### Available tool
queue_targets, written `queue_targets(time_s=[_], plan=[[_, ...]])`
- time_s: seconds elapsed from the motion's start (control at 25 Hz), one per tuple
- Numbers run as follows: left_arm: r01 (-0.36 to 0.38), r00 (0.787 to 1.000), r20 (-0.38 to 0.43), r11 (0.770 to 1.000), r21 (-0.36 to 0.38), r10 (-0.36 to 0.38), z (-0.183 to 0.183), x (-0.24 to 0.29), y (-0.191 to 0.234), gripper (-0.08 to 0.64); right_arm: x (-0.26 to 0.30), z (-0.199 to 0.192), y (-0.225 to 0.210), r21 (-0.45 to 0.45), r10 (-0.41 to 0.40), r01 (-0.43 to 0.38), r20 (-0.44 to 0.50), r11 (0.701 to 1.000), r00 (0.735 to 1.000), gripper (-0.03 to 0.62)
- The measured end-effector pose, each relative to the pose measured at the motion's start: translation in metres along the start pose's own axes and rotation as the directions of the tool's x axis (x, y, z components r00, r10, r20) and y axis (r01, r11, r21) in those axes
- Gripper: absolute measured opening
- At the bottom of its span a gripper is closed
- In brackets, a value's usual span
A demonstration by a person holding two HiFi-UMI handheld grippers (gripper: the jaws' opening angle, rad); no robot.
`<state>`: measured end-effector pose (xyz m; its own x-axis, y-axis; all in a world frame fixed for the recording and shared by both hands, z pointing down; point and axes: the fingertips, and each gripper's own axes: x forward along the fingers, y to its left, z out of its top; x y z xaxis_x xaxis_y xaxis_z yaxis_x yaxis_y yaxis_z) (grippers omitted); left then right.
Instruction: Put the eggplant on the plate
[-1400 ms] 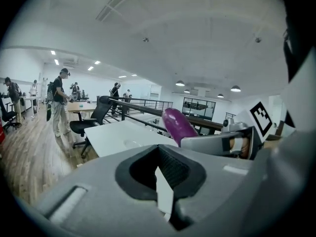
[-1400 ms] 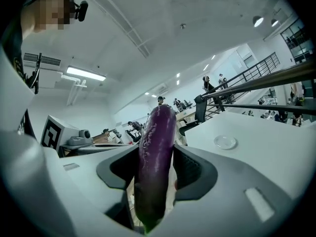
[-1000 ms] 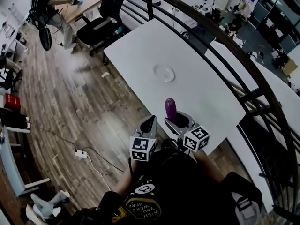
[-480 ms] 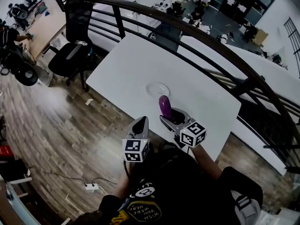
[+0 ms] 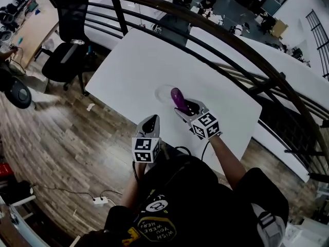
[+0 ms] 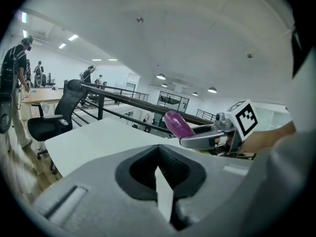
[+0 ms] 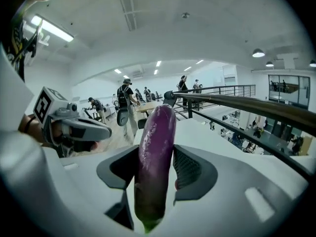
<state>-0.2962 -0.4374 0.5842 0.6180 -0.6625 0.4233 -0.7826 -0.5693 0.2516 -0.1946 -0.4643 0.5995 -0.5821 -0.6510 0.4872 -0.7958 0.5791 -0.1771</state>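
Right gripper: jaws clamped on eggplant, mid-frame, at plate edge. Left gripper: jaws together, empty. Risk: early release; eggplant likely lands on rim and rolls off.

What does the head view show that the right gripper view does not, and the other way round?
Only the head view: the plate and the marker cube on the right gripper. Only the right gripper view: the pads pressing on the sides of the eggplant, and its green stem end. Both: the eggplant, the left gripper, the white table and the railing.
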Motion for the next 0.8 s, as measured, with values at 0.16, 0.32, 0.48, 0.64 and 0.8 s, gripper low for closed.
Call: queue_targets(time_s=[0.16, 0.32, 0.48, 0.64, 0.8], plan=[[0.055, 0.998, 0.018, 0.996, 0.074, -0.056, 0.0, 0.026, -0.002, 0.005, 0.033, -0.022, -0.041, -0.1, -0.018, 0.009, -0.094, 0.995, 0.995, 0.213], [0.006, 1.0, -0.014, 0.998, 0.056, -0.006, -0.011, 0.026, 0.012, 0.005, 0.074, -0.056, -0.075, -0.162, -0.029, -0.009, -0.229, 0.987, 0.973, 0.213], [-0.08, 0.995, -0.057, 0.997, 0.017, 0.081, -0.03, 0.011, 0.029, 0.005, 0.117, -0.093, -0.096, -0.261, -0.038, -0.066, -0.373, 0.963, 0.927, 0.213], [-0.142, 0.987, -0.081, 0.99, -0.013, 0.141, -0.043, -0.007, 0.04, 0.005, 0.152, -0.116, -0.106, -0.36, -0.028, -0.171, -0.487, 0.917, 0.873, 0.215], [-0.199, 0.976, -0.098, 0.979, -0.038, 0.194, -0.057, -0.028, 0.05, 0.005, 0.174, -0.136, -0.102, -0.396, -0.02, -0.253, -0.57, 0.882, 0.821, 0.213]])
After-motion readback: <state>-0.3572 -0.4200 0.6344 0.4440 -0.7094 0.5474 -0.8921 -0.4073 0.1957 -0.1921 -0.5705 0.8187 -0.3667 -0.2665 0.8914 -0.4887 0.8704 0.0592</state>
